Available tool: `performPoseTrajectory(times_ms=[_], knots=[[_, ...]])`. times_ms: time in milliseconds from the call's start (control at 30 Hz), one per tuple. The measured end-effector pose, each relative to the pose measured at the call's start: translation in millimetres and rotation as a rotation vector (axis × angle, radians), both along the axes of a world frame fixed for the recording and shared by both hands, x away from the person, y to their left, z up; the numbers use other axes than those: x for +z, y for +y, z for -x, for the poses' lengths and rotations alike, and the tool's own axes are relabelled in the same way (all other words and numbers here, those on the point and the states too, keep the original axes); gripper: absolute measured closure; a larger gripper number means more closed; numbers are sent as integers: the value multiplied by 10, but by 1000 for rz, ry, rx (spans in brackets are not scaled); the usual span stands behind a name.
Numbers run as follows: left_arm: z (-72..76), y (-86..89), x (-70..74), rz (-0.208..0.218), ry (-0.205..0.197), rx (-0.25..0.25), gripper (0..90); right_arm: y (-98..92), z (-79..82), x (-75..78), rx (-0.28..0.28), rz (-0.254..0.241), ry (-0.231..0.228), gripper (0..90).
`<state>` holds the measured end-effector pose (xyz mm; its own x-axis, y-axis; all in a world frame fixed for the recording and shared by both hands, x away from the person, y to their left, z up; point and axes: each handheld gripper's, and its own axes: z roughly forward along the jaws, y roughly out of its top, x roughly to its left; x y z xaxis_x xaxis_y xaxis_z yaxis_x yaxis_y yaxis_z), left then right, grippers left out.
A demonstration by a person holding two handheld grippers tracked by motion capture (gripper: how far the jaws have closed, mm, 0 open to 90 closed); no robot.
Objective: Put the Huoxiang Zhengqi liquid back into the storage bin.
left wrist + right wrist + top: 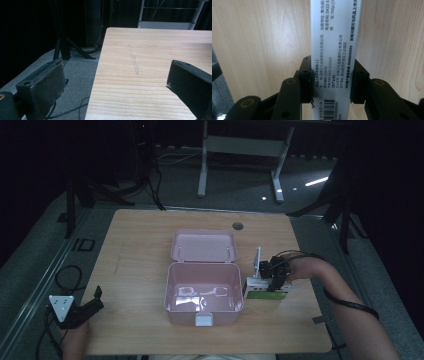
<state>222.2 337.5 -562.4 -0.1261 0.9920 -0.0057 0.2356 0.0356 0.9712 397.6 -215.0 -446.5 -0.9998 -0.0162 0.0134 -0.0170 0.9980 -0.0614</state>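
The white medicine carton (335, 50) lies on the wooden table (140, 245) just right of the open pink lidded box (202, 292), clamped between the right gripper (334, 82) jaws, while the left gripper (82, 310) gapes wide at the table's near-left edge.

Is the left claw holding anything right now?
No, the left claw stands open at the table's left edge, with bare wood and floor between its jaws.

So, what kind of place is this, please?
Probably a lab or recording studio, not a home. A lone wooden table stands amid dark surroundings, black tripod stands ring it with cables on the grey floor, and a bare desk frame stands behind.
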Motion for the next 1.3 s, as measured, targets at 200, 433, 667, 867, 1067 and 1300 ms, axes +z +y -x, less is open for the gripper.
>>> performPoseTrajectory(times_ms=[200,433,667,867,1067,1300], knots=[[3,2,0,4,-2,3,21,-20,66,61,-4,8,16,616],[4,3,0,5,-3,5,21,-64,173,205,-13,-1,5,617],[3,4,-1,6,-4,7,21,-111,271,361,-24,-7,9,617],[4,3,-1,6,-4,9,21,-138,334,495,-29,-15,15,617],[3,0,0,1,-1,9,21,-168,390,656,-24,-30,17,617],[4,0,-1,4,-4,10,21,-159,417,869,-41,-41,-13,617]])
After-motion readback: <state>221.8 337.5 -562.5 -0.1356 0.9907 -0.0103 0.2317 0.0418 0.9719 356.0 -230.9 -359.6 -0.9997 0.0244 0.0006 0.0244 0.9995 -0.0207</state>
